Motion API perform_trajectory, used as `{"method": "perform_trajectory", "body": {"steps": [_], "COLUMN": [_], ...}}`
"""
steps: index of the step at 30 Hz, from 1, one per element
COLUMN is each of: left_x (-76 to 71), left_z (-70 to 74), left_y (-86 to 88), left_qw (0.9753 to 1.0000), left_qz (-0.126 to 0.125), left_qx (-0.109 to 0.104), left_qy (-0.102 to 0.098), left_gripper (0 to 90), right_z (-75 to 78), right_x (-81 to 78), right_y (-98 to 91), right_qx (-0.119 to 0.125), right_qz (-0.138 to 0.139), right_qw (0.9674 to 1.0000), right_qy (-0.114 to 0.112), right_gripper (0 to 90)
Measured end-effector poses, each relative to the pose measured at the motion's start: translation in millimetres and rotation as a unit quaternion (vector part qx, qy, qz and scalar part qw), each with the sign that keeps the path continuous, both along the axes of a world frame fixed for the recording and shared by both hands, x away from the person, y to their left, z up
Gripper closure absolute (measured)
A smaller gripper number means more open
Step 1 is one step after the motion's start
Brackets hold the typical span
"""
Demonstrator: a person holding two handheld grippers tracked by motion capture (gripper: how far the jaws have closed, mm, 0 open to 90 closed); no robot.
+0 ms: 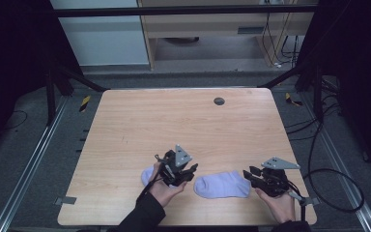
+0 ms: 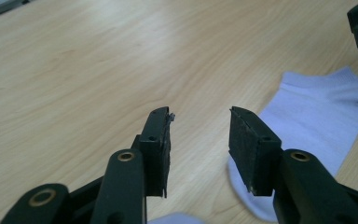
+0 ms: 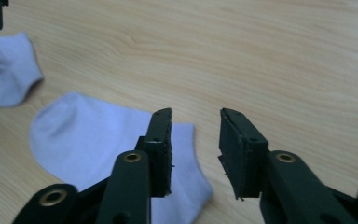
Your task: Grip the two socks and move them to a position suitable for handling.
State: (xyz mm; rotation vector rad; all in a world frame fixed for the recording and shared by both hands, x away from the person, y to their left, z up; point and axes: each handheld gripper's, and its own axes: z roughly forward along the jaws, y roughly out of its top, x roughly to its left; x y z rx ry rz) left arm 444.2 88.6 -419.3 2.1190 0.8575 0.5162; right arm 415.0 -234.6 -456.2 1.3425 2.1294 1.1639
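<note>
Two pale lavender socks lie flat near the front edge of the wooden table (image 1: 183, 121). One sock (image 1: 222, 186) rests between the two hands; in the right gripper view this sock (image 3: 98, 135) lies just below and left of the jaws, its cuff end under the left jaw. The other sock (image 1: 147, 176) is partly hidden under the left hand. My left gripper (image 1: 189, 173) points right and stands open above the wood, nothing between its jaws (image 2: 200, 116). My right gripper (image 1: 249, 175) points left, open and empty (image 3: 196, 114). The middle sock (image 2: 317, 112) shows right of the left jaws.
A dark round grommet (image 1: 219, 101) sits near the table's far edge. Metal rails run along the floor on both sides, and black cables (image 1: 333, 188) loop on the floor at the right. A cabinet stands beyond the table.
</note>
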Motion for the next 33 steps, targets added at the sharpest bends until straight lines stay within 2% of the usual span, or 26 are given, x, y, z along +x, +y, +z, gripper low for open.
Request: {"method": "perform_trajectory", "body": {"steps": [3,5,7,13,16,20,23,28,33], "left_x": [-1.3,-3.1,-3.8,-7.9,-10.6,-12.6,-12.6,-11.8,-9.9], "left_z": [6.5,7.6,6.1,-6.2,-15.5,-28.8,-36.7,-46.7,-51.9], "left_y": [26.0,49.6,70.1,117.8,136.8,149.2,150.5,145.9,138.4], "left_qw": [0.9998,0.9991,0.9981,0.9941,0.9906,0.9882,0.987,0.9874,0.987], "left_qz": [0.018,0.041,0.059,0.106,0.131,0.146,0.152,0.144,0.141], "left_qx": [-0.006,-0.014,-0.018,-0.021,-0.031,-0.029,-0.026,-0.019,-0.023], "left_qy": [-0.003,-0.002,0.001,0.015,0.023,0.036,0.046,0.064,0.073], "left_gripper": [55.7,55.0,54.6,55.0,56.4,59.6,61.3,62.5,62.7], "right_z": [6.6,11.6,14.8,20.6,20.9,18.7,18.4,18.3,8.1], "right_x": [2.1,3.8,6.8,17.6,21.7,26.3,29.1,30.7,27.5], "right_y": [7.2,14.0,20.9,51.4,69.4,93.0,111.2,142.6,172.5], "right_qx": [0.007,0.014,0.019,0.01,0.005,0.007,0.003,0.007,-0.002], "right_qz": [0.002,0.01,0.016,0.04,0.056,0.078,0.094,0.123,0.15], "right_qw": [0.9999,0.9996,0.9995,0.9988,0.9981,0.9968,0.9954,0.9924,0.9886], "right_qy": [-0.015,-0.023,-0.022,-0.024,-0.025,-0.017,-0.016,-0.006,0.004], "right_gripper": [56.1,53.7,51.1,45.8,45.5,45.9,47.7,54.2,57.1]}}
